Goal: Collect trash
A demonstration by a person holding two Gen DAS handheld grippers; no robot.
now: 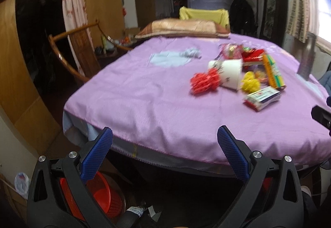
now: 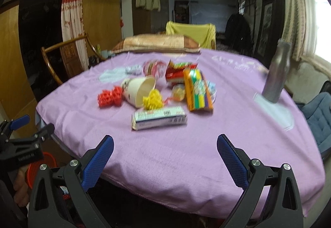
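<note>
Trash pile mid-tabletop (image 2: 186, 165) on purple cloth: white paper cup (image 2: 139, 91) on its side, red mesh (image 2: 109, 96) and yellow mesh (image 2: 153, 100) touching it, white packet (image 2: 159, 118) nearest. Left gripper (image 1: 164, 153) and right gripper (image 2: 165, 155) fingers wide apart, empty, short of pile. Red basket (image 1: 103, 197) below table edge.

Purple-covered table (image 2: 165, 155), seemingly littered wrappers (image 2: 159, 118)

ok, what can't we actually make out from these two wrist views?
- Print on the white rectangular packet: motion blur, both views.
- Red plastic mesh basket on the floor: contents and rim hidden by the left gripper and the table edge.
- Inside of the tipped white paper cup: partly blocked by the yellow crumpled mesh ball, right view.
- Right gripper: only a sliver in the left view, cut by the frame edge.
</note>
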